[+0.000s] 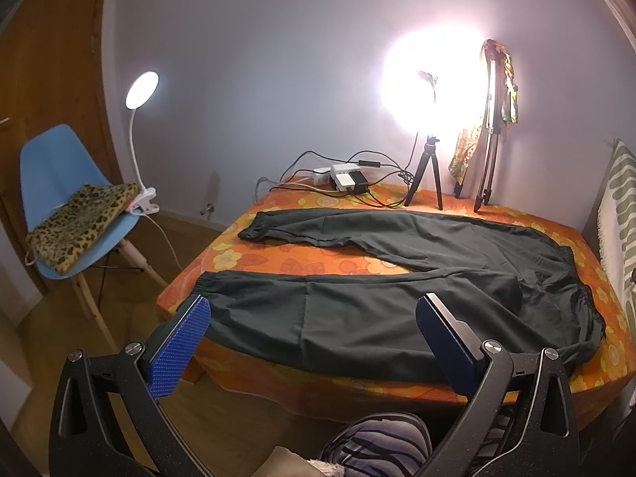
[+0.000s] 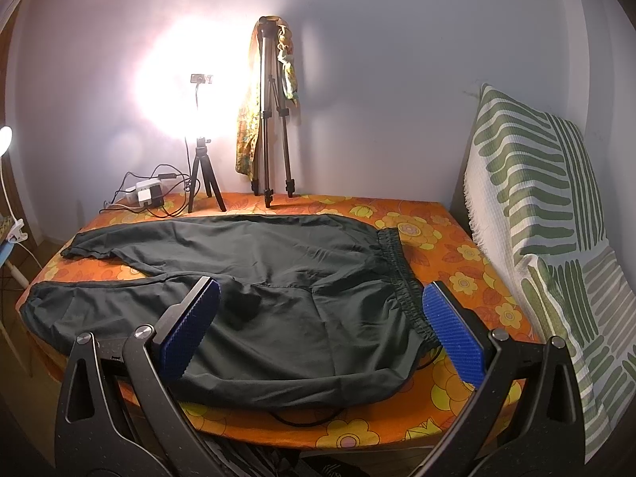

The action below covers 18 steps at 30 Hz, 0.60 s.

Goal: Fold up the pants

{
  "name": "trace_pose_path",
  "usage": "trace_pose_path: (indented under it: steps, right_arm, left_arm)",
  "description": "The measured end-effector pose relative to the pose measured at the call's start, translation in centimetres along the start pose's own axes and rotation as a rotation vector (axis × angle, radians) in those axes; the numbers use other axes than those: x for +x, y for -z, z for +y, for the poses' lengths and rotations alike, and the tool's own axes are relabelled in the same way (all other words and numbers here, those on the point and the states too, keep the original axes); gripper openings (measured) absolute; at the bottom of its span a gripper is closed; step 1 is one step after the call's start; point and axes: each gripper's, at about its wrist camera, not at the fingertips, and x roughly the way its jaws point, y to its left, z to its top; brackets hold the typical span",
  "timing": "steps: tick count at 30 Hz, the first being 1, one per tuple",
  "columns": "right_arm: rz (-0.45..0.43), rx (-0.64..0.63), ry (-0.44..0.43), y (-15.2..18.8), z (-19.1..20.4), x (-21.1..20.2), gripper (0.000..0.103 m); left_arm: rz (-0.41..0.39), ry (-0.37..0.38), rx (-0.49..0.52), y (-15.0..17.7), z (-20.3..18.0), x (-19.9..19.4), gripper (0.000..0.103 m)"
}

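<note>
The pants (image 1: 397, 278) lie spread flat on the tabletop (image 1: 278, 258), which carries an orange floral cover. The waistband (image 2: 401, 274) points to the right; both legs run to the left, with a strip of bare cover between them. The near leg's lower edge reaches the front edge of the tabletop.

The left gripper (image 1: 314, 342) is held low at the front edge, aimed across the near leg. Its blue-padded fingers (image 1: 179, 349) are spread wide, one beside the near cuff (image 1: 210, 282), the other over the thigh area. They grip nothing; contact with the fabric cannot be determined.

The right gripper (image 2: 322, 326) is held at the front edge over the seat area, tilted slightly downward. Its fingers (image 2: 457, 334) are likewise spread wide and empty, the right one just beside the waistband, the left one over the crotch area.

At the far edge stand a small tripod (image 2: 202, 183) with a bright lamp and a taller tripod (image 2: 270, 119), next to a power strip (image 1: 342, 177).
</note>
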Motion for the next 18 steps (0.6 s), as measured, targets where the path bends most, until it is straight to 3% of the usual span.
trace_pose_path:
  steps: [8,18]
  right_arm:
    - [-0.027,-0.025,-0.015,0.1,-0.1,-0.8,0.103]
    - [-0.064,-0.06,-0.096,-1.7,-0.7,-0.8,0.103]
  left_arm:
    - [-0.013,-0.013,-0.008,0.4,0.9,-0.5,0.103]
    - [-0.037,-0.026,0.003,0.4,3.4,-1.3,0.099]
